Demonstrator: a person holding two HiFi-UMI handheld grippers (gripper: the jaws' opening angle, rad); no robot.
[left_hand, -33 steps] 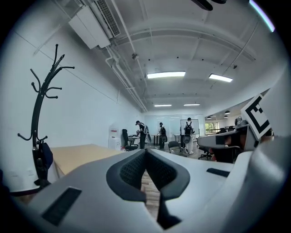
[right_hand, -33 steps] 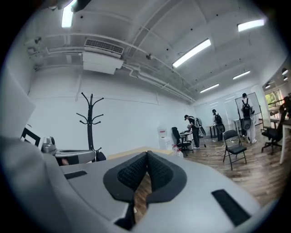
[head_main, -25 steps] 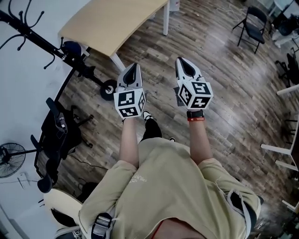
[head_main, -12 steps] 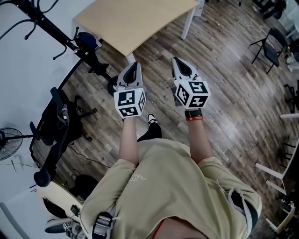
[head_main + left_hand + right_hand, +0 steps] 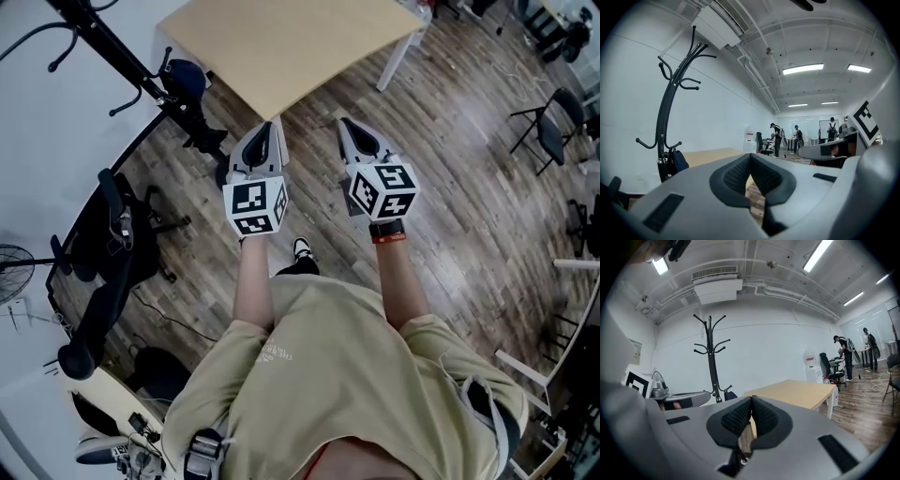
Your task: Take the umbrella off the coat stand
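The black coat stand [image 5: 112, 54] rises at the upper left of the head view, by the white wall. A dark blue folded umbrella [image 5: 185, 77] hangs low on it. Both grippers are held side by side in front of the person, pointing level toward the wooden table [image 5: 281, 42]. My left gripper [image 5: 272, 127] is shut and empty, well short of the stand. My right gripper [image 5: 345, 125] is also shut and empty. In the left gripper view the stand [image 5: 665, 108] and umbrella [image 5: 678, 161] lie left of the gripper [image 5: 750, 157]. In the right gripper view the stand [image 5: 711, 357] and umbrella [image 5: 731, 394] are left of the gripper [image 5: 751, 399].
A black office chair [image 5: 108, 239] stands left of the person, with a fan [image 5: 14, 277] and a white chair [image 5: 112, 403] nearby. Folding chairs [image 5: 548, 131] are at the right. People [image 5: 776, 138] stand far off across the wooden floor.
The person has walked forward. The table and coat stand are nearer, and both shut grippers have been carried along toward them, side by side.
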